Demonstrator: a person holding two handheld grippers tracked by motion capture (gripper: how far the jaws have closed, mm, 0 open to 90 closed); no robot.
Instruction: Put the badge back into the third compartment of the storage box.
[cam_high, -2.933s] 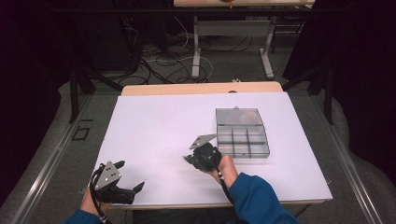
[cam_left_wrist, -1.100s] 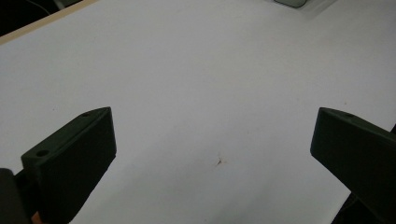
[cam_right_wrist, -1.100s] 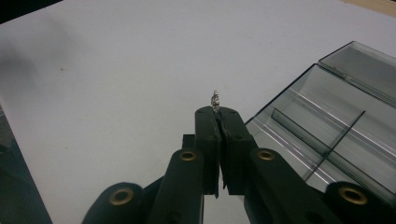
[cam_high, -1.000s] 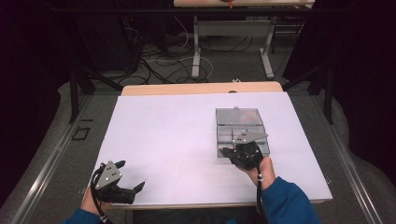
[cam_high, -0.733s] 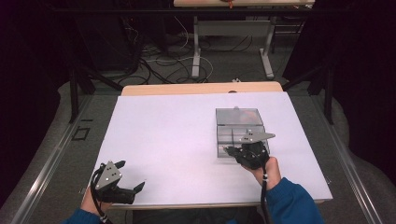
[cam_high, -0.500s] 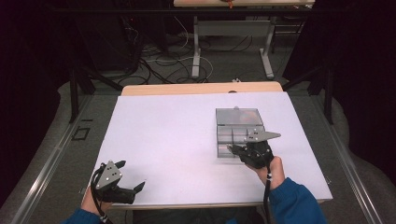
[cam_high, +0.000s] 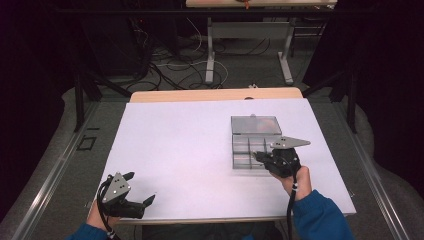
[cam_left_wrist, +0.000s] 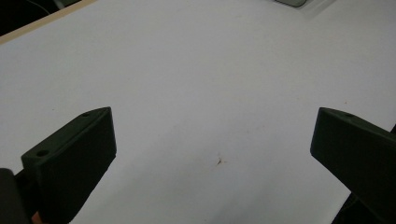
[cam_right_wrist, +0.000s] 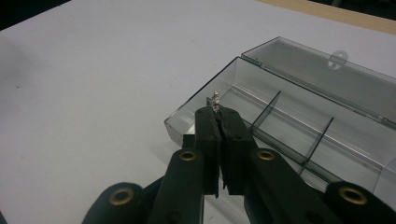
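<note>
A clear grey compartment box (cam_high: 246, 150) lies on the white table (cam_high: 190, 145) at the right, its lid (cam_high: 255, 125) folded open behind it. My right gripper (cam_high: 257, 156) hovers at the box's front right part, pointing left across its compartments. Its jaws are shut on a tiny silver screw-like piece (cam_right_wrist: 215, 100) that sticks up from the tips (cam_right_wrist: 217, 113), just above the box (cam_right_wrist: 289, 126) near its front left corner. The box's compartments that I can see hold nothing. My left gripper (cam_high: 140, 187) rests at the table's front left corner, open (cam_left_wrist: 210, 126), with bare table between its jaws.
The box lid (cam_right_wrist: 327, 74) has a small latch tab at its far edge. A small dark speck (cam_left_wrist: 219, 161) marks the table between the left jaws. A wooden strip (cam_high: 215, 95) edges the table's far side; beyond it are floor cables and table legs.
My right gripper has moved from the table's middle to the right, over the box's front part, staying shut. The left gripper has stayed in place.
</note>
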